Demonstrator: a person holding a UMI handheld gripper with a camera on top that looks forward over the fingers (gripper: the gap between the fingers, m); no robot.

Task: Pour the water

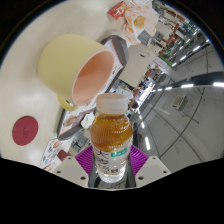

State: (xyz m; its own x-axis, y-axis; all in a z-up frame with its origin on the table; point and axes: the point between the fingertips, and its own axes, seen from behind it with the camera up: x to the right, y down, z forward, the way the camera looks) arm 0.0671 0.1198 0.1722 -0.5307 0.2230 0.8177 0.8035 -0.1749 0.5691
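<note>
My gripper (111, 165) is shut on a clear plastic bottle (110, 135) with a white cap and amber liquid in its upper part; both purple pads (90, 158) press its sides over the white label. The whole view is tilted. A pale yellow cup (80, 68) with a pinkish inside stands on the white table (25, 95) just beyond the bottle, its mouth open toward the bottle's cap. The bottle's cap is on and sits near the cup's rim.
A red round lid or coaster (25, 128) lies on the table near the cup. Packets and boxes (135, 18) lie further off on the table. Shelving and room lights (180, 70) show beyond the table's edge.
</note>
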